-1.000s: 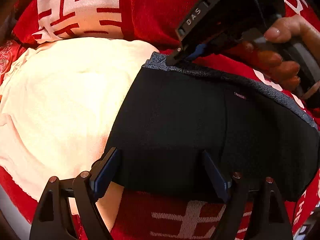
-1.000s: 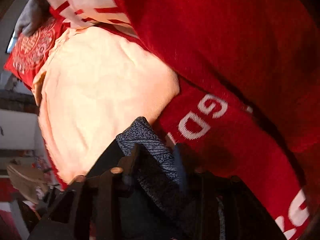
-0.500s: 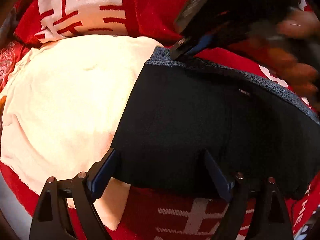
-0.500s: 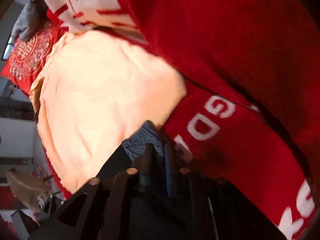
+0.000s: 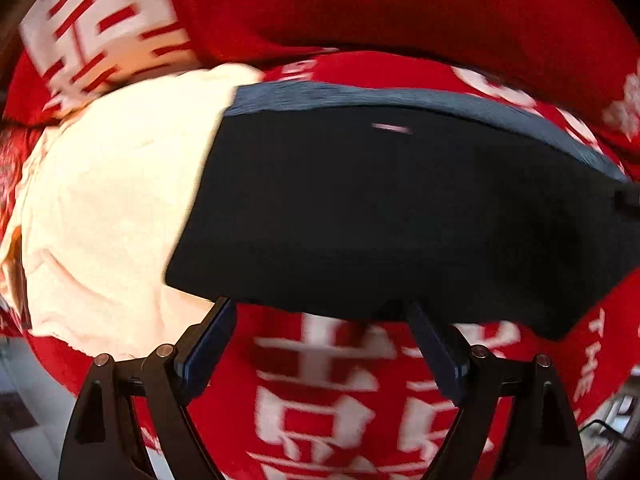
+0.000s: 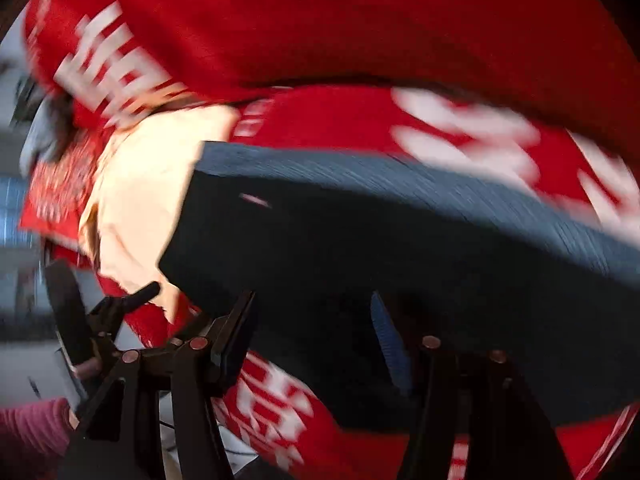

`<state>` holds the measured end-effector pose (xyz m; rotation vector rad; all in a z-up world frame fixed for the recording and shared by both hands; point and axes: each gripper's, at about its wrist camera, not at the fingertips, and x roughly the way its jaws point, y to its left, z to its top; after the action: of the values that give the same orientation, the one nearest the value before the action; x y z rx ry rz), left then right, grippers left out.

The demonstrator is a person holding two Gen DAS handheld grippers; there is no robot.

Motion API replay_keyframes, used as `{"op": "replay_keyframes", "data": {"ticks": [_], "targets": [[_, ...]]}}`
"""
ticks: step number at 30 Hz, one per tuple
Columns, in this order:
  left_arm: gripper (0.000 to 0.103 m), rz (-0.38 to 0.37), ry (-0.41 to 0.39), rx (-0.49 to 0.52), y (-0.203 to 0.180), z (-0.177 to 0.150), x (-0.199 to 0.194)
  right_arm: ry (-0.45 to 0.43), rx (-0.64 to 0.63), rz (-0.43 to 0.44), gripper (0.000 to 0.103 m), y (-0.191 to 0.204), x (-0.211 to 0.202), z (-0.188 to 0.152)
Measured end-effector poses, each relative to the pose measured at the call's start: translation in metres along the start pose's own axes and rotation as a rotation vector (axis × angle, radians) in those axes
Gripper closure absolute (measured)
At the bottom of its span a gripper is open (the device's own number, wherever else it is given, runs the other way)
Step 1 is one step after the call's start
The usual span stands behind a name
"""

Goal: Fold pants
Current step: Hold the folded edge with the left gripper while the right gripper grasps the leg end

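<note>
One pair of black pants (image 5: 380, 208) lies folded mid-frame on a red blanket (image 5: 400, 20), its left end over a cream cloth (image 5: 112, 208). Below it, the left gripper (image 5: 320, 320) is wide open and empty. The right gripper (image 6: 312, 320) is opening, touching nothing.

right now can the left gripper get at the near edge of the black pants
Probably yes. The left gripper hangs open right at the near edge of the folded black pants, which lie flat on the red blanket, and nothing sits between its fingers and that edge.
</note>
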<state>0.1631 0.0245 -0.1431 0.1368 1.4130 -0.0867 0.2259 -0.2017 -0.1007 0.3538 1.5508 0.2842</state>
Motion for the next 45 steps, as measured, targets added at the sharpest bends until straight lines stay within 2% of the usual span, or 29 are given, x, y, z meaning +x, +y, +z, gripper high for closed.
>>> {"op": "replay_keyframes", "data": {"ticks": [9,15,21,28,31,41,45], "targets": [[0.015,-0.03,0.029,0.148,-0.121,0.001,-0.022,-0.036,0.309,0.027,0.038,-0.121,-0.046,-0.103],[0.015,-0.049,0.052,0.241,-0.198,0.006,-0.025,-0.061,0.403,0.06,0.038,-0.18,-0.067,-0.145],[0.015,-0.05,0.088,0.298,-0.269,0.012,-0.022,-0.113,0.488,0.088,0.038,-0.243,-0.092,-0.168],[0.015,-0.067,0.109,0.366,-0.356,0.022,-0.018,-0.161,0.559,0.106,0.038,-0.307,-0.113,-0.179],[0.015,-0.066,0.105,0.39,-0.382,0.027,-0.016,-0.176,0.585,0.117,0.038,-0.328,-0.118,-0.181],[0.015,-0.049,0.052,0.318,-0.424,0.072,0.0,-0.233,0.687,0.207,0.038,-0.384,-0.119,-0.192],[0.015,-0.059,0.07,0.286,-0.435,0.079,0.018,-0.279,0.731,0.228,0.038,-0.404,-0.123,-0.187]]}}
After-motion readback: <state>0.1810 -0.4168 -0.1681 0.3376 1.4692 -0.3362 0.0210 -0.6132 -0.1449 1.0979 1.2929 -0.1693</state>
